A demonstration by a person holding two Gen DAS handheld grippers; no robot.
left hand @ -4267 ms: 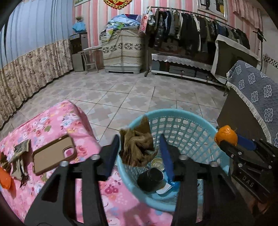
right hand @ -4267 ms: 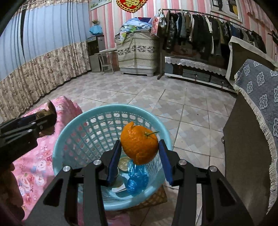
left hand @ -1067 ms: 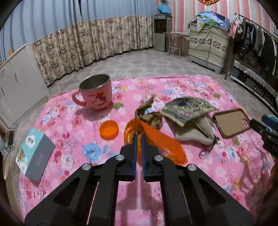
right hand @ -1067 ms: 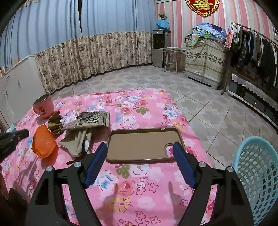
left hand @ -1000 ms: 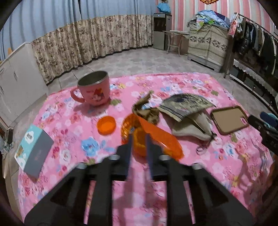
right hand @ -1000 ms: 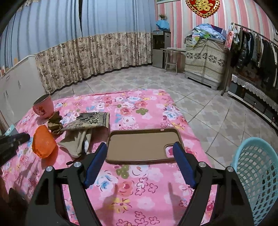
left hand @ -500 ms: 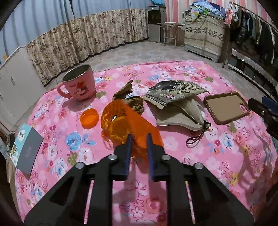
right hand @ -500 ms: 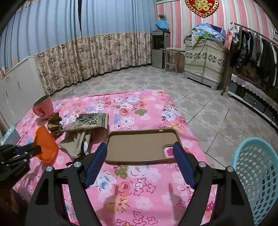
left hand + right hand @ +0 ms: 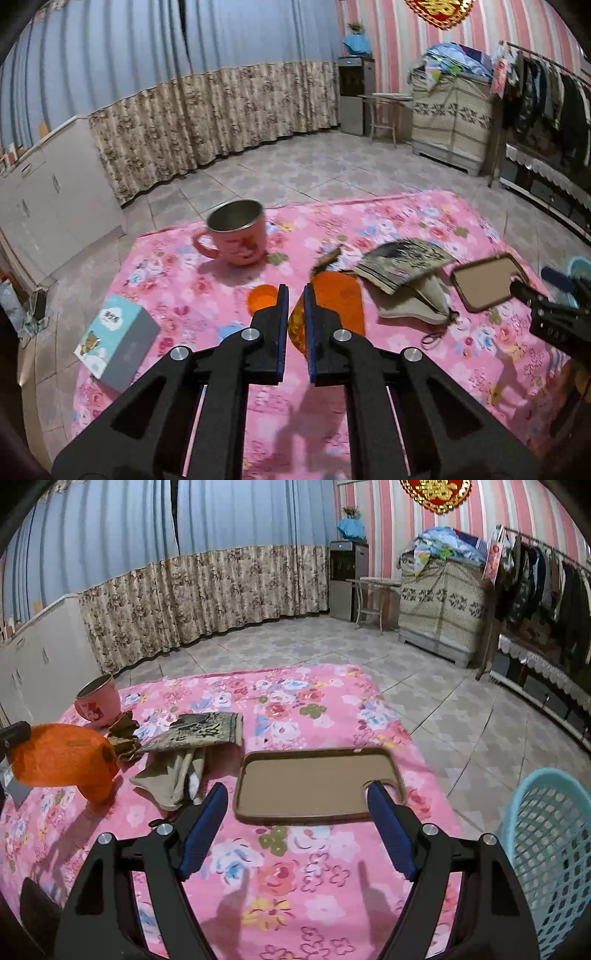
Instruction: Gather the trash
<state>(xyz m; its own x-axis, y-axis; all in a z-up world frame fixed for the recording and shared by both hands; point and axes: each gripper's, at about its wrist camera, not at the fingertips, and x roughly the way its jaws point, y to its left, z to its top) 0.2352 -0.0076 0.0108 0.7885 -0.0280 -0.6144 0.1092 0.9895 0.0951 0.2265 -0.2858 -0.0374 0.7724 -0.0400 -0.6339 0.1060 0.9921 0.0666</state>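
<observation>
1. The left tongs [image 9: 295, 317] are clamped on an orange bag [image 9: 334, 310], which hangs clear above the pink floral worktop [image 9: 388, 221]; in the right wrist view the bag [image 9: 62, 757] is at the far left, its lower corner close to the cloth.
2. The right tongs [image 9: 295, 830] are spread wide and hold nothing, low over the near side of the worktop [image 9: 295, 878].
3. A brown phone case [image 9: 317, 784] lies flat just beyond the right tongs, between their tips.
4. Left of the case lie a patterned pouch [image 9: 195, 733] on a beige cloth [image 9: 173, 775], with crumpled brown scrap [image 9: 123, 734] beside them.
5. A pink mug [image 9: 234, 232] stands upright at the far left; an orange cap [image 9: 262, 297] lies nearer, just beside the left tongs' tip.
6. A small box [image 9: 116, 328] lies at the worktop's left edge.
7. A blue basket [image 9: 550, 849] stands on the floor, right of the worktop.
</observation>
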